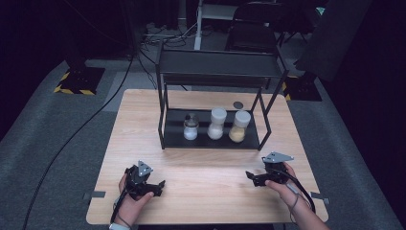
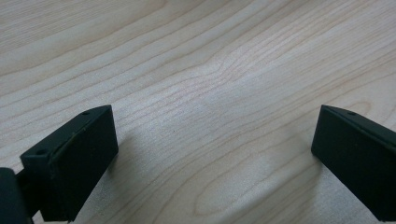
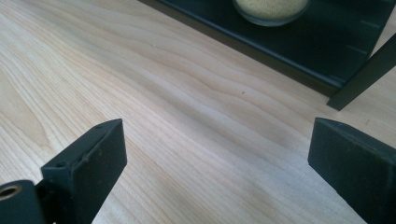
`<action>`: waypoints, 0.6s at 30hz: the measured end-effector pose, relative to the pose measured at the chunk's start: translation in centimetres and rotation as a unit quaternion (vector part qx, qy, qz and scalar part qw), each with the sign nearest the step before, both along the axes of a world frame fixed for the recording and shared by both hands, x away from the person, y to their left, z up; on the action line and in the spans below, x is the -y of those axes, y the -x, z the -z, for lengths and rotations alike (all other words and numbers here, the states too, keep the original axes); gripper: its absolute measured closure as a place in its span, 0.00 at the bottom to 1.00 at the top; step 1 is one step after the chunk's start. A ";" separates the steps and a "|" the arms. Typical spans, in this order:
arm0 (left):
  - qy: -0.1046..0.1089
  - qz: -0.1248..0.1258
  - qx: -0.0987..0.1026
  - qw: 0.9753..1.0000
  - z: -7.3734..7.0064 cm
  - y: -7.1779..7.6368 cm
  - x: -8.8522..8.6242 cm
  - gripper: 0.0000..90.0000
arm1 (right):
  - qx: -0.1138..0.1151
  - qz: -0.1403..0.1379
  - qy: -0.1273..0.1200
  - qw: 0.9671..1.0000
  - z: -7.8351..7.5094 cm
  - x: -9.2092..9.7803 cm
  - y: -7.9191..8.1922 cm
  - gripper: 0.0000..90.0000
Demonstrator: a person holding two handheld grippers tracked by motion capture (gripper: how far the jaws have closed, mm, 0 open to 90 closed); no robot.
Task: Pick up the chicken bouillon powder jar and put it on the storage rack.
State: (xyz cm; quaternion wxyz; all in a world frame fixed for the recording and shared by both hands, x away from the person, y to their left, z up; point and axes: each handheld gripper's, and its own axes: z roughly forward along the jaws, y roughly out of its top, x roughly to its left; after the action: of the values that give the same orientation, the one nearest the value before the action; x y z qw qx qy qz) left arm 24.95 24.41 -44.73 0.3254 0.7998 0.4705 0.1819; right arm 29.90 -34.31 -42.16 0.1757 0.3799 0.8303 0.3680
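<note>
Plainly both the left gripper (image 1: 154, 186) and right gripper (image 1: 253, 178) rest on the worktop (image 1: 210, 163), jaws wide and empty. Nearest, on the rack's (image 1: 210, 139) lower shelf, the yellow-filled jar (image 1: 238, 127) looks rigid, smooth, probably breakable; grip its body below the cap.

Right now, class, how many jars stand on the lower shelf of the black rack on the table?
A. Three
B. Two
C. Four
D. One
A: the high view shows three jars side by side on the lower shelf of the black rack: a small clear jar, a white-filled jar and a yellow-filled jar.
</note>
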 end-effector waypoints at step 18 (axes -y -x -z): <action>0.000 0.000 0.000 1.000 0.0 0.0 0.0 0.01 | -0.018 0.002 0.013 1.000 1.5 0.0 0.0 0.05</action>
State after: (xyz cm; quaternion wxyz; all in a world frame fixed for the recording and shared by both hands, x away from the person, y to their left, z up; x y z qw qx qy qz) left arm 24.95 24.41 -44.72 0.3252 0.7999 0.4705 0.1819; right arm 29.90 -34.31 -43.64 0.1661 0.3856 0.8375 0.3498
